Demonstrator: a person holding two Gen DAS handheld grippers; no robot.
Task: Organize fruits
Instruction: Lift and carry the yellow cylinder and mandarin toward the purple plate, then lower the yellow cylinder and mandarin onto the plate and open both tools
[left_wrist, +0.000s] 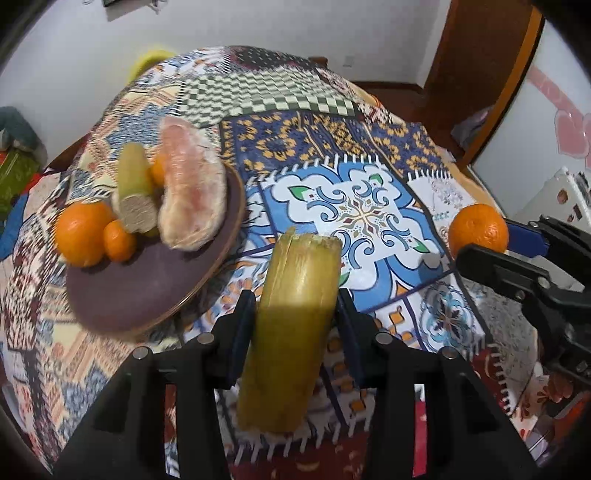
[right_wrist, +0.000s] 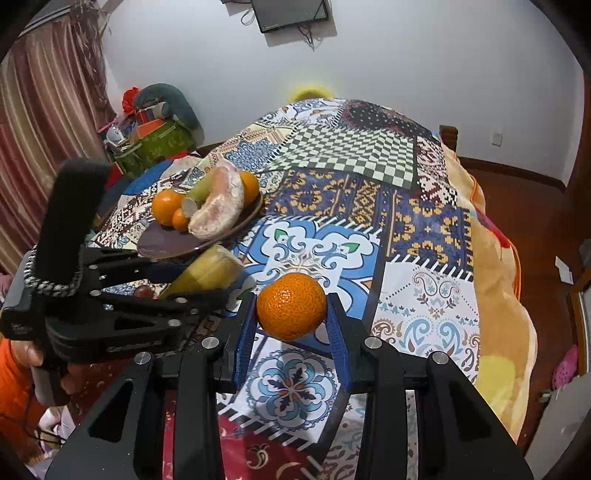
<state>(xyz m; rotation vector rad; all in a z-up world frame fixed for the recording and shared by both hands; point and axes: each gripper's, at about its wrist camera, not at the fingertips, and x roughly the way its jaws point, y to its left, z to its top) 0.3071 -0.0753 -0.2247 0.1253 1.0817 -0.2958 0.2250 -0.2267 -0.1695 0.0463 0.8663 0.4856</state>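
Observation:
My left gripper (left_wrist: 295, 314) is shut on a yellow-green sugarcane piece (left_wrist: 295, 325) and holds it above the table, right of a dark purple plate (left_wrist: 122, 291). The plate holds a peeled pomelo (left_wrist: 192, 184), another sugarcane piece (left_wrist: 135, 192) and oranges (left_wrist: 83, 238). My right gripper (right_wrist: 291, 321) is shut on an orange (right_wrist: 291, 312) above the patterned cloth. That orange (left_wrist: 478, 230) and the right gripper show at the right of the left wrist view. The left gripper with its sugarcane piece (right_wrist: 207, 271) shows at the left of the right wrist view, beside the plate (right_wrist: 177, 240).
The table is covered by a patchwork patterned cloth (left_wrist: 354, 214). A wooden door (left_wrist: 476, 55) and white wall stand behind it. Clutter and bags (right_wrist: 155, 136) sit by a curtain at the far left. An orange blanket (right_wrist: 495, 295) hangs at the table's right edge.

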